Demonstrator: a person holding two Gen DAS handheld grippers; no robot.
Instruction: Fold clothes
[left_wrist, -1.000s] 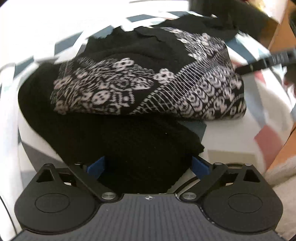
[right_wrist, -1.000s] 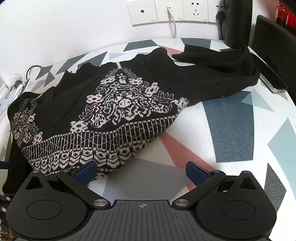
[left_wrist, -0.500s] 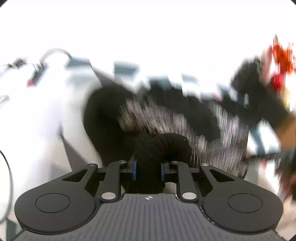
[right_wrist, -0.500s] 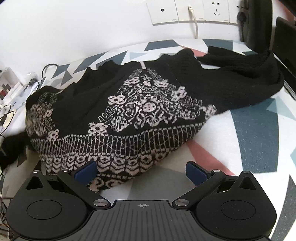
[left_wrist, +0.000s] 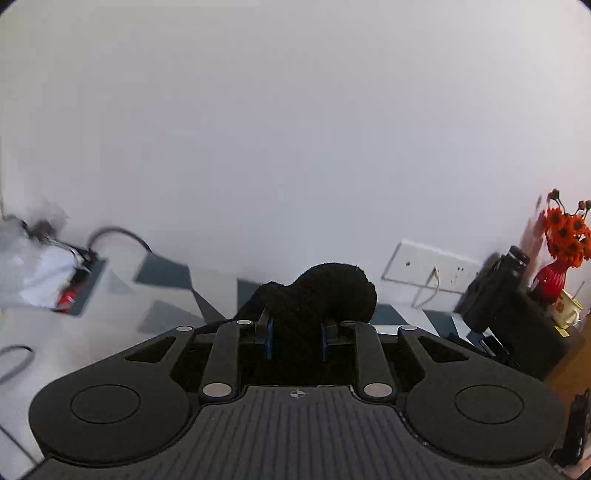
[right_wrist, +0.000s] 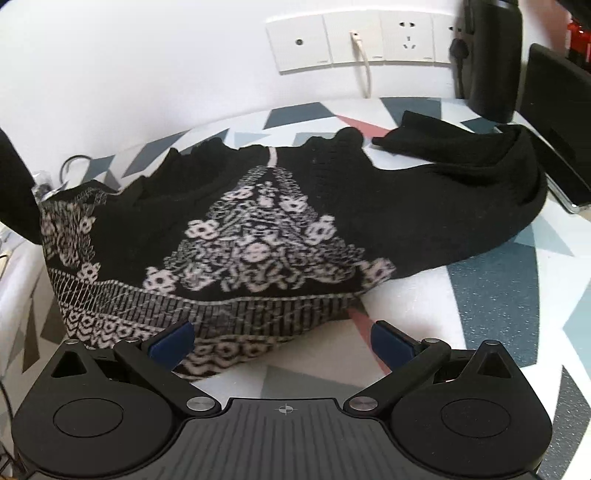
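Left tongs (left_wrist: 295, 341) pinch bunched black sleeve (left_wrist: 325, 295); right tongs (right_wrist: 282, 336) wide, empty. Sweater (right_wrist: 258, 236): soft, thick knit, likely droops and stretches; take hem or shoulder edge.

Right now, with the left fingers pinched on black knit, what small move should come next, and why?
Probably carry the left gripper across over the patterned sweater: it is shut on a bunched black sleeve, while the right gripper waits open at the hem.
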